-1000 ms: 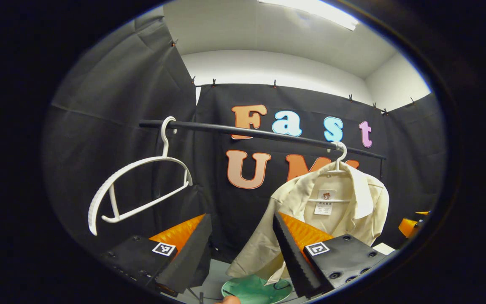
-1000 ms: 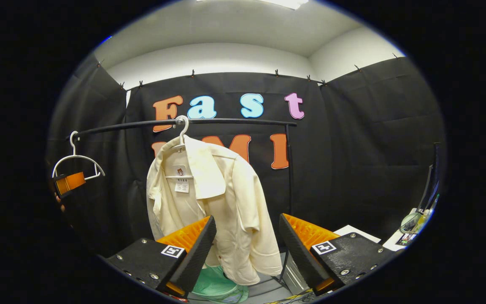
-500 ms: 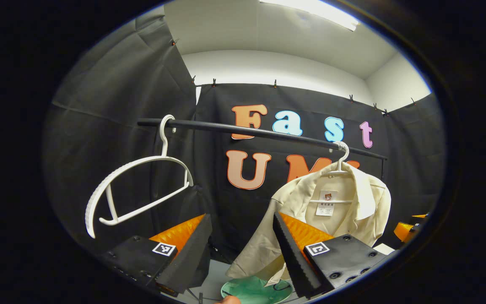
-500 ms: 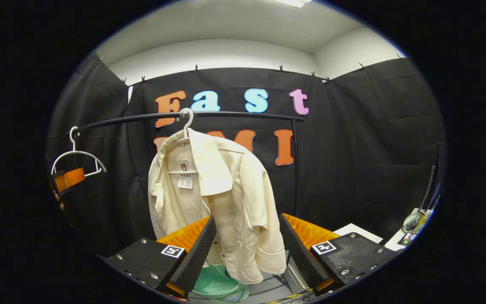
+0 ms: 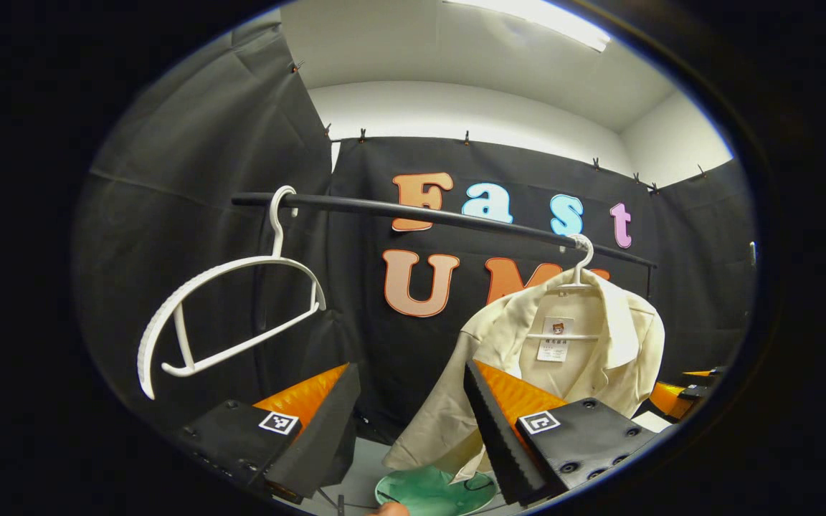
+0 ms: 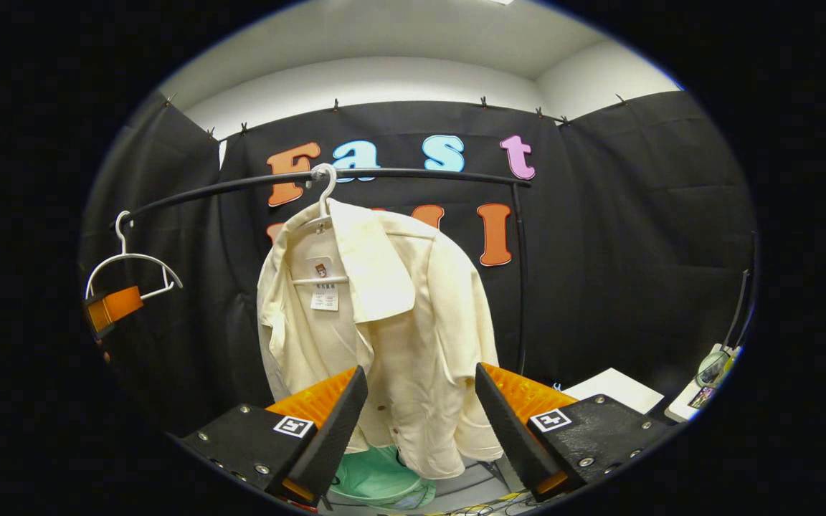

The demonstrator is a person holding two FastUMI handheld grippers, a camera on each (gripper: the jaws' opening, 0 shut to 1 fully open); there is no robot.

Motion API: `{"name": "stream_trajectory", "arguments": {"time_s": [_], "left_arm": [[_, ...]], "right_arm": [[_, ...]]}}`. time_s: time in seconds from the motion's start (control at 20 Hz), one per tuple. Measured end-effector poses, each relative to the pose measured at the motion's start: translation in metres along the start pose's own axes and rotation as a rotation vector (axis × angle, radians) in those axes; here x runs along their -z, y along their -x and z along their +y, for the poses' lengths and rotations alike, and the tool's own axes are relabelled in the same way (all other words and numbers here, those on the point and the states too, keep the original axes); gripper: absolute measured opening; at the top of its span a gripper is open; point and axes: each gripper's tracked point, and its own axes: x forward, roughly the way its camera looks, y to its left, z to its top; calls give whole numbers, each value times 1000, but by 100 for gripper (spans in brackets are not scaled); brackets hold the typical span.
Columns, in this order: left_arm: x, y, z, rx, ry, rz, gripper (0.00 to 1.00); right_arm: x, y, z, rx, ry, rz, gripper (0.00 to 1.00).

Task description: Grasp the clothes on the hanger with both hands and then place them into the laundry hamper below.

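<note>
A cream shirt [image 6: 384,315] hangs on a white hanger [image 6: 325,193] from a black rail [image 6: 399,174]. In the left gripper view the same shirt [image 5: 599,344] hangs at the right end of the rail [image 5: 420,213]. My right gripper [image 6: 419,423] is open just in front of the shirt's lower part, without touching it. My left gripper [image 5: 411,423] is open, with the shirt's sleeve behind its right finger. A green hamper [image 6: 377,484] sits below the shirt, and its rim [image 5: 427,491] shows in the left gripper view too.
An empty white hanger [image 5: 226,315] hangs at the rail's left end. The other gripper shows as an orange part [image 6: 113,307] at the left of the right gripper view. White papers [image 6: 614,390] and small items [image 6: 707,376] lie on a surface at the right.
The right gripper has moved closer to the shirt, which now looks larger and higher. The left gripper has shifted only slightly.
</note>
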Motion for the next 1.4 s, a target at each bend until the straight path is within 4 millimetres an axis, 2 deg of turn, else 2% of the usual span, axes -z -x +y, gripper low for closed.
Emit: {"name": "stream_trajectory", "arguments": {"time_s": [0.3, 0.6, 1.15, 1.4], "left_arm": [[-3, 2, 9, -18, -4, -5, 96], [0, -3, 10, -23, -9, -7, 96], [1, -12, 22, -53, -32, -8, 96], [0, -18, 29, -71, -26, -13, 96]], "right_arm": [[1, -28, 22, -28, 2, 11, 94], [3, -62, 33, -29, -2, 33, 94], [15, -123, 37, 17, 24, 71, 94], [15, -154, 37, 35, 20, 82, 94]]}}
